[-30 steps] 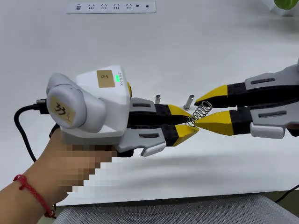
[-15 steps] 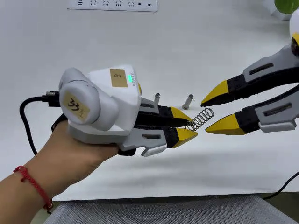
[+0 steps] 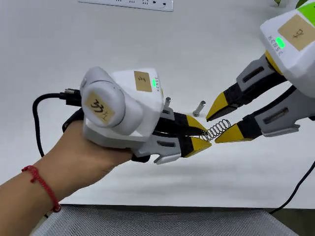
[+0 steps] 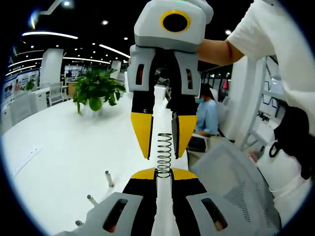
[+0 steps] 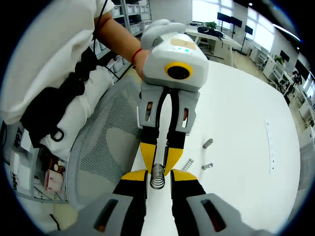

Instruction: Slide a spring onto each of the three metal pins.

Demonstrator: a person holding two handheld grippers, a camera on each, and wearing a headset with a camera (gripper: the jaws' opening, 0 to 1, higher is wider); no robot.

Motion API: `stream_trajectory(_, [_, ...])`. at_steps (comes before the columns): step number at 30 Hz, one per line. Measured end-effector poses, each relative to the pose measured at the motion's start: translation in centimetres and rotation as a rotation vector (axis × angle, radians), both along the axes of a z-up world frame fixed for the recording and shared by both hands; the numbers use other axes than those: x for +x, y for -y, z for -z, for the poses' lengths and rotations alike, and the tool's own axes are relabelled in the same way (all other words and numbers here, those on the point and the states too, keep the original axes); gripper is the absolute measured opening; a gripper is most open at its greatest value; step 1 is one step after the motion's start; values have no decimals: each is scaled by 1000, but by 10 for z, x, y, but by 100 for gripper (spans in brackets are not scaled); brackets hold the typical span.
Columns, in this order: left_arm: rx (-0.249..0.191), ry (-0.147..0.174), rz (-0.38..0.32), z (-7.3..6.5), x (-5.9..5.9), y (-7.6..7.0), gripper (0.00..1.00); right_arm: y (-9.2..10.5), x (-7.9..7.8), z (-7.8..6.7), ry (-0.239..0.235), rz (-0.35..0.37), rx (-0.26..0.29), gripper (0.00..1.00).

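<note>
While left gripper (image 3: 204, 138) clamps spring (image 3: 219, 127) | right gripper (image 3: 212, 130) returned, jaws flanking it

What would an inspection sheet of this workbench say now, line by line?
Surface: white table, smooth.
Job's things: spring held in the air; second spring lying on the table; metal pins standing, bare where seen.
Clutter: power strip at the far edge.
Grippers: left gripper shut on one end of the spring; right gripper open, jaws either side of the other end.
Cables: black cable from the left gripper.
Surroundings: mesh chair, potted plant, open office.
</note>
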State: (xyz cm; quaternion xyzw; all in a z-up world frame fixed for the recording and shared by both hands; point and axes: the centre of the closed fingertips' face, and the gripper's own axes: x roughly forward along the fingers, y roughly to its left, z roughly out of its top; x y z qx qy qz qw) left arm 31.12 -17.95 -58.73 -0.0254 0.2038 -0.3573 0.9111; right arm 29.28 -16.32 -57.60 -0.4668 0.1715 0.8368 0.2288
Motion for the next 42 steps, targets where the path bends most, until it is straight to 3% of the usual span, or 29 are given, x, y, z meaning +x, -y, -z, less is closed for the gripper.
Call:
stream_trajectory(13, [-21, 11, -16, -3, 0, -2, 10, 0, 3, 3, 27, -45, -33, 13])
stream_trajectory(31, [-23, 36, -37, -6, -1, -6, 11, -5, 0, 1, 40, -23, -30, 12])
stream_trajectory(42, [-26, 48, -79, -5, -8, -23, 18, -17, 1, -5, 35, 9, -17, 12])
